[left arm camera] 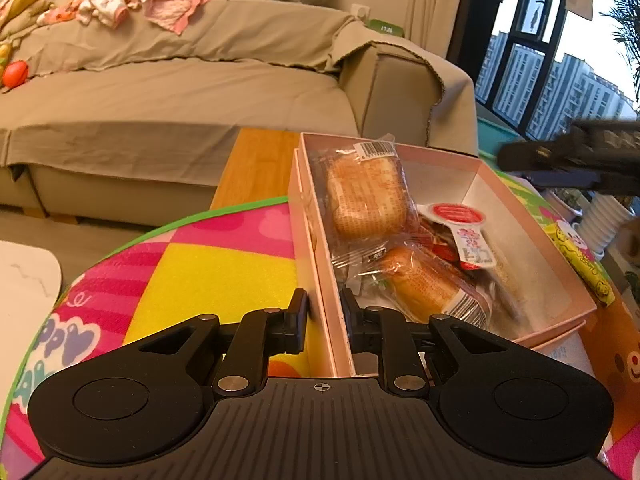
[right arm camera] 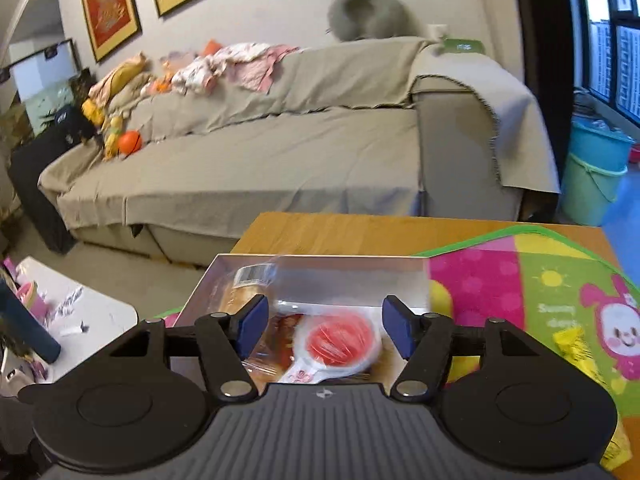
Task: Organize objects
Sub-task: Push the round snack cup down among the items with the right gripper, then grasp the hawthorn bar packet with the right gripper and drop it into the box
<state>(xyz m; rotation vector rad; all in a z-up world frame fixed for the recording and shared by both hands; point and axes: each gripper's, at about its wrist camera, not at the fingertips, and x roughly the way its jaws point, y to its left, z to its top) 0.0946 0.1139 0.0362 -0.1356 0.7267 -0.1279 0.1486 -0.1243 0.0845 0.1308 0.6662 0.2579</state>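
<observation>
left fingers (left arm camera: 325,310) pinch the pink box (left arm camera: 320,280) wall; right fingers (right arm camera: 324,330) gape above it.

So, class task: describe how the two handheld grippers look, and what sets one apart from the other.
Both have black ribbed bodies with round side discs, silver rivets and a small crosshair mark. The left gripper has black finger pads; the right gripper has blue ones. No cables, hands or sleeves show.

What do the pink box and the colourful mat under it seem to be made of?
The pink box looks like matte cardboard: thin, stiff, straight walls with a white inside. The mat looks like soft foam or plastic with a printed cartoon surface and a green edge; which one is hard to tell.
</observation>
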